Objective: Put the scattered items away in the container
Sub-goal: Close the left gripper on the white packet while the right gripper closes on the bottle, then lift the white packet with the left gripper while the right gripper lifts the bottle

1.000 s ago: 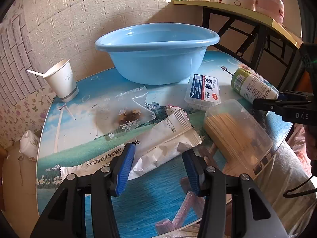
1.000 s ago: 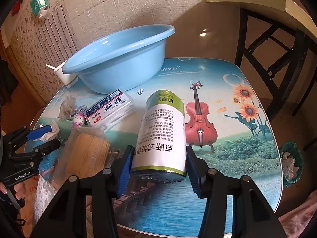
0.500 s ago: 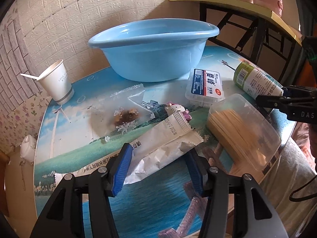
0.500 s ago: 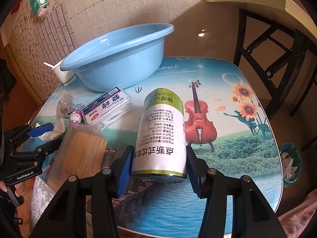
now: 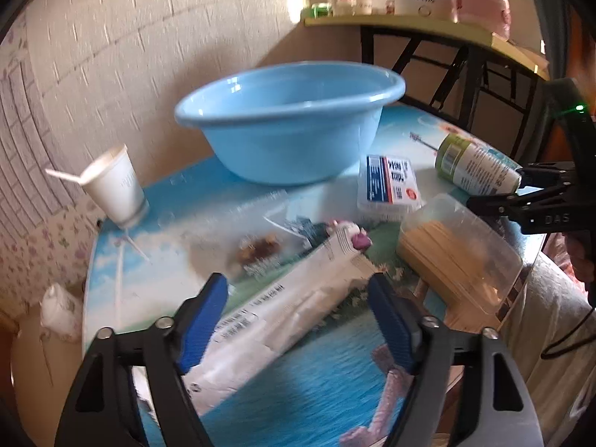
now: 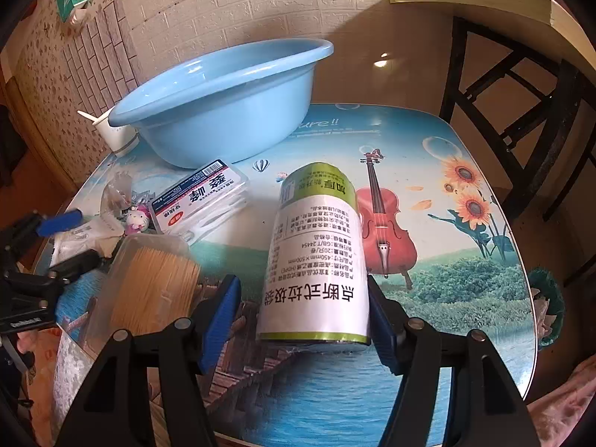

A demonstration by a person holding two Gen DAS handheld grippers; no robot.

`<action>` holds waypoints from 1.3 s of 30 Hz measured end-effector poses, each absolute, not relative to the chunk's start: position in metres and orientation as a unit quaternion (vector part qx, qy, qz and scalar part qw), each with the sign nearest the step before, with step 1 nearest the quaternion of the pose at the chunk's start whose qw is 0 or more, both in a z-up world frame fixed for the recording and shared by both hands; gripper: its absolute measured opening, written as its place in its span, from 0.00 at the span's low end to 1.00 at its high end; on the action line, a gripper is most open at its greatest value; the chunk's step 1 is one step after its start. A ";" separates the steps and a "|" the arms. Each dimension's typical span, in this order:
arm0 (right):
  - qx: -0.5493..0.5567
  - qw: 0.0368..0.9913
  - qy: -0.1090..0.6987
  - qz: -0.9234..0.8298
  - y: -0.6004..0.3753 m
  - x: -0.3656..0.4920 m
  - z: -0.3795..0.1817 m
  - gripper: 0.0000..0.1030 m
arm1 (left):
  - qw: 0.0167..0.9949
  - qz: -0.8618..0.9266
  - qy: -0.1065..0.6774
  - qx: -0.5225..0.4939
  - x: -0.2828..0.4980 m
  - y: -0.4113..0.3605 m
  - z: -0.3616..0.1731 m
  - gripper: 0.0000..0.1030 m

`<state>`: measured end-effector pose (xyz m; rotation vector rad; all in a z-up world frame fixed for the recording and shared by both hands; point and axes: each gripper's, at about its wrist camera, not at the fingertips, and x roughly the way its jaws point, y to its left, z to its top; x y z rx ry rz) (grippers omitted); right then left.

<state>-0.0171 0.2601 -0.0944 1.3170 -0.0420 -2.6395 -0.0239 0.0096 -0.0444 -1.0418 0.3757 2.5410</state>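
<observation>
Both grippers' jaws had just been opening: left gripper [image 5: 298,320] straddled the white packet [image 5: 283,313], right gripper [image 6: 301,320] flanked the roll [image 6: 316,260], unclamped.

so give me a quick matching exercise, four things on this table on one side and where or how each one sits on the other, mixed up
Things:
1. blue basin
2. paper cup
3. green-capped roll
4. white sachet

Places or states:
A. lying between the right gripper's open fingers
B. standing at the table's edge by the wall, a stick in it
C. at the back of the table, nothing visible inside
D. lying slantwise between the left gripper's open fingers

Pairs: 1-C, 2-B, 3-A, 4-D
</observation>
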 end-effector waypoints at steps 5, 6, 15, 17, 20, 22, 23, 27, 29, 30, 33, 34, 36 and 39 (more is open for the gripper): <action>0.444 0.095 -0.011 -0.891 0.258 -0.018 -0.095 0.66 | 0.202 0.897 0.168 -0.356 -0.019 -0.002 -0.043 0.79; 0.445 0.097 -0.011 -0.890 0.258 -0.018 -0.096 0.67 | 0.206 0.893 0.180 -0.357 -0.019 -0.004 -0.044 0.79; 0.447 0.096 -0.007 -0.890 0.256 -0.021 -0.096 0.68 | 0.219 0.874 0.179 -0.396 -0.037 -0.018 -0.064 0.78; 0.448 0.096 -0.007 -0.889 0.257 -0.023 -0.096 0.68 | 0.224 0.872 0.168 -0.402 -0.039 -0.017 -0.065 0.77; 0.448 0.096 -0.005 -0.889 0.255 -0.027 -0.096 0.68 | 0.241 0.868 0.153 -0.406 -0.039 -0.013 -0.066 0.64; 0.448 0.096 -0.005 -0.889 0.254 -0.029 -0.095 0.68 | 0.253 0.865 0.146 -0.407 -0.038 -0.009 -0.066 0.52; 0.448 0.097 -0.005 -0.889 0.252 -0.025 -0.095 0.68 | 0.258 0.864 0.144 -0.407 -0.037 -0.007 -0.065 0.43; 0.447 0.099 -0.007 -0.889 0.252 -0.026 -0.095 0.68 | 0.264 0.864 0.143 -0.404 -0.031 0.001 -0.065 0.27; 0.447 0.099 -0.004 -0.889 0.251 -0.027 -0.095 0.68 | 0.260 0.866 0.142 -0.402 -0.026 0.004 -0.065 0.21; 0.447 0.099 -0.001 -0.889 0.250 -0.027 -0.095 0.68 | 0.255 0.868 0.140 -0.402 -0.025 0.006 -0.066 0.21; 0.445 0.096 0.013 -0.890 0.247 -0.026 -0.096 0.68 | 0.238 0.873 0.132 -0.405 -0.025 0.007 -0.064 0.18; 0.444 0.097 0.014 -0.891 0.247 -0.026 -0.096 0.70 | 0.231 0.874 0.129 -0.406 -0.025 0.008 -0.064 0.18; 0.443 0.097 0.013 -0.891 0.246 -0.025 -0.097 0.76 | 0.222 0.877 0.123 -0.408 -0.025 0.010 -0.063 0.17; 0.440 0.094 0.016 -0.893 0.245 -0.026 -0.098 0.79 | 0.215 0.880 0.108 -0.410 -0.023 0.009 -0.061 0.16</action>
